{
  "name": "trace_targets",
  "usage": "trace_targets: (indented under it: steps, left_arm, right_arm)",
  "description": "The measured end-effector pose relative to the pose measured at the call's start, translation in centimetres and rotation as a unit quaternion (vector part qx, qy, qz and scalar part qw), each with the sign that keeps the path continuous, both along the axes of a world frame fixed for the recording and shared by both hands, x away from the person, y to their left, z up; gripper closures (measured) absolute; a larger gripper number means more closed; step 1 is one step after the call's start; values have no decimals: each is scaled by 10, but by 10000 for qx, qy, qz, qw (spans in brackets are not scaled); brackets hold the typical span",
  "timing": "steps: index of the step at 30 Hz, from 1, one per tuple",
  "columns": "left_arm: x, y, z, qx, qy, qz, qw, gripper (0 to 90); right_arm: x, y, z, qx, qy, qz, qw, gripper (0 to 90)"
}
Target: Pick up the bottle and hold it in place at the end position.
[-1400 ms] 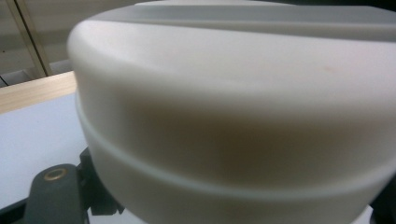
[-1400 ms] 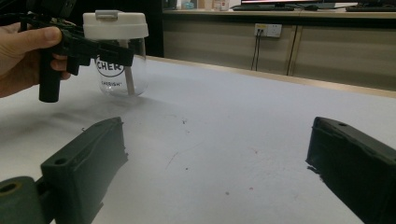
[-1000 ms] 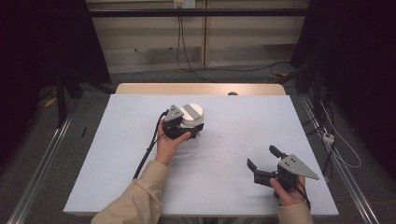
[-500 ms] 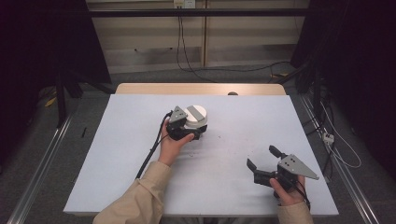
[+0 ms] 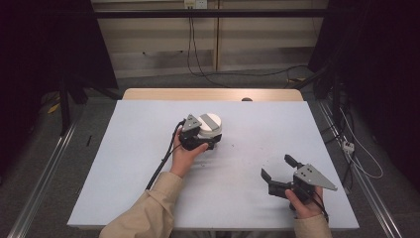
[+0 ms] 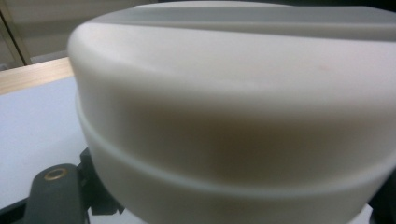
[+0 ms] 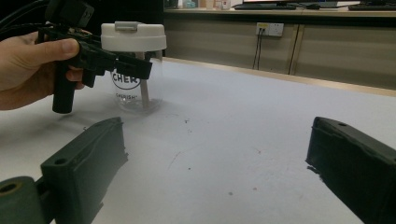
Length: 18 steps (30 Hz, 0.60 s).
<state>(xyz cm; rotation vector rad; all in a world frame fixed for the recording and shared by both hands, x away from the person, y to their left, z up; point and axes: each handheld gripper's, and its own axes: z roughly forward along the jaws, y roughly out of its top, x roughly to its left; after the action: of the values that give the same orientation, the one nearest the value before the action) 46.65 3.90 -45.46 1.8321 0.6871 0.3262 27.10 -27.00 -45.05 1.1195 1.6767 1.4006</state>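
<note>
**benchtop_ray:** Where's the cup sitting relative to your jaws right now?

**me:** The clear cup (image 7: 135,74) with the white lid (image 5: 210,122) stands upright around the middle of the table (image 5: 124,163), a bit toward the far side. My left gripper (image 5: 196,140) is right up against it on the near side. In the left gripper view the lid's rim is so close it's just a big cream blur, and one jaw peeks out at the bottom left. From the right gripper view it looks like the jaws flank the cup just under the lid, but I honestly can't tell whether they're clamped on it or only close.

**benchtop_ray:** And the right one?

**me:** The right gripper (image 5: 277,173) is well apart, near the front right corner, jaws spread wide with nothing in them, aimed roughly toward the cup. So the left is way nearer. The cup's long axis is vertical, so I figure a sideways grip below the lid is the play. Nothing stands between either gripper and the cup, just a few dark specks on the tabletop.
</note>
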Motion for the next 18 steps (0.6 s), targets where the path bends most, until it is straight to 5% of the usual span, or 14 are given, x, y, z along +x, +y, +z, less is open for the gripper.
trace_targets:
  steps: [18]
  left_arm:
    - [-6, -6, -3, 111, -251, -140, 9995, 183]
  right_arm:
    - [4, 3, -2, -6, 55, 24, 10000, 39]
